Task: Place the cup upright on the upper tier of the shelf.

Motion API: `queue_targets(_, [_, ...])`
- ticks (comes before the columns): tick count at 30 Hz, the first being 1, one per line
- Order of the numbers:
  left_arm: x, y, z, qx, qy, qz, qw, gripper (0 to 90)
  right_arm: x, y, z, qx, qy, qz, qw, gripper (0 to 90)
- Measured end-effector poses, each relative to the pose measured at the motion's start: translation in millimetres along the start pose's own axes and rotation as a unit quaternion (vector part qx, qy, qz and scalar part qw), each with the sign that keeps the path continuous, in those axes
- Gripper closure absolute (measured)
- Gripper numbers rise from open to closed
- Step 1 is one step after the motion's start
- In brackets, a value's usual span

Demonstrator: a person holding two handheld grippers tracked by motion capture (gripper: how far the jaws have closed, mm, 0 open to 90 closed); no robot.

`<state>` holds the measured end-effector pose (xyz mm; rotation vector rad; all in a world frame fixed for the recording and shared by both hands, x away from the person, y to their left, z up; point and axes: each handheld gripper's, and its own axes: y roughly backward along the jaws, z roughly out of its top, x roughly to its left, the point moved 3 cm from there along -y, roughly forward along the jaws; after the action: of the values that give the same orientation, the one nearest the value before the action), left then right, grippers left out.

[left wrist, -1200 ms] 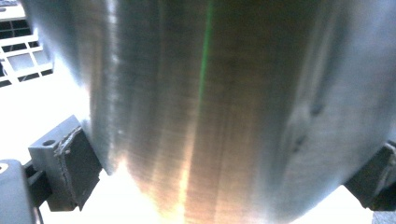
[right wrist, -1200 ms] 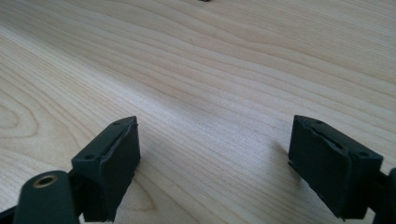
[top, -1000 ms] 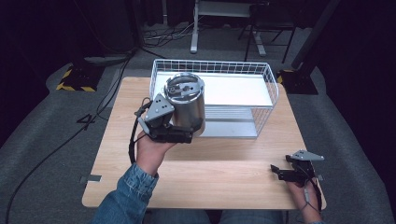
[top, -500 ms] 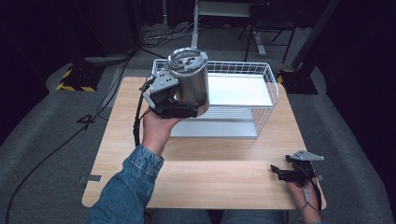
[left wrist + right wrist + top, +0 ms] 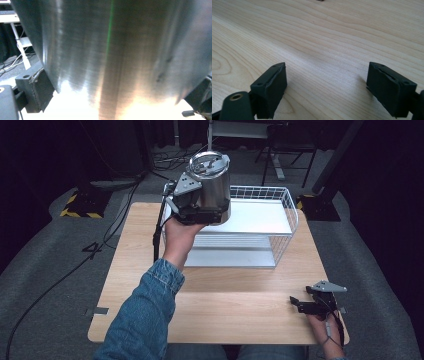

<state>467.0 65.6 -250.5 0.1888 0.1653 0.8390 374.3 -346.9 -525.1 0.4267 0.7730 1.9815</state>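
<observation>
Left gripper (image 5: 200,212) has its jaws clamped on the steel canister (image 5: 212,187), held up over the wire basket's (image 5: 280,227) left end. Right gripper (image 5: 305,305) sits wide open on the table (image 5: 235,310), well short of the basket.

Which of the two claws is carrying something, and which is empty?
The left claw is shut on the steel canister, held up over the wire basket. The right claw is open and empty, low over the table.

A wire basket (image 5: 280,215) sits at the table's (image 5: 220,310) far side; the left gripper (image 5: 192,202) holds a metal pot (image 5: 212,185) above the basket's left end, and the right gripper (image 5: 307,305) rests near the table's front right corner.
</observation>
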Motion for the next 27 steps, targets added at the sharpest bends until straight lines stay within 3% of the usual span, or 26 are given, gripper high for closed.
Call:
queue_targets(9, [7.5, -33.8, 1.4, 0.014, 0.003, 0.015, 0.9998, 3.7, 0.1, 0.0, 0.0, 0.000, 0.000, 0.002, 1.0000, 17.5])
queue_targets(16, [12.5, -50.1, -3.4, 0.021, 0.021, 0.017, 0.9994, 3.6, 0.4, 0.1, 0.0, -0.001, -0.001, 0.002, 1.0000, 17.7])
queue_targets(27, [16.6, -66.7, -17.9, 0.063, 0.018, 0.044, 0.9969, 3.7, 0.6, 0.3, 0.0, -0.002, 0.000, 0.002, 1.0000, 18.0])
